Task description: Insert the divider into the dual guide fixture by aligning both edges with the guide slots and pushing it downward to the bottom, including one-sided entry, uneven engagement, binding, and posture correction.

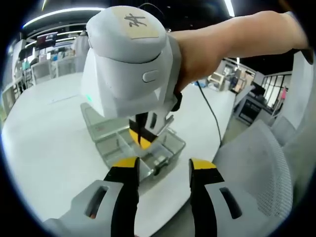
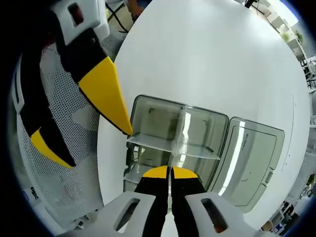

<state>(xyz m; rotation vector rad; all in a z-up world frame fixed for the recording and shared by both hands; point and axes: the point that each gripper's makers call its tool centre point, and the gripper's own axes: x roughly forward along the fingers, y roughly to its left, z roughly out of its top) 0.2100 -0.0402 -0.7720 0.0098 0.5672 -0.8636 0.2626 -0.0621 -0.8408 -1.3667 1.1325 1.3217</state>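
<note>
In the right gripper view the right gripper is clenched, seemingly pinching the top edge of the clear divider, which stands inside the transparent box on the white table. The left gripper, jaws spread apart, touches the box wall at nine o'clock. The hinged lid lies open at three o'clock.

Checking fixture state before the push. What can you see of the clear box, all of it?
The clear box is a transparent plastic case, open, its hinged lid lying flat beside it on the white table. Thin clear dividers cross inside. The right gripper, shut, grips one; the left gripper's yellow tip touches the box's rim.
</note>
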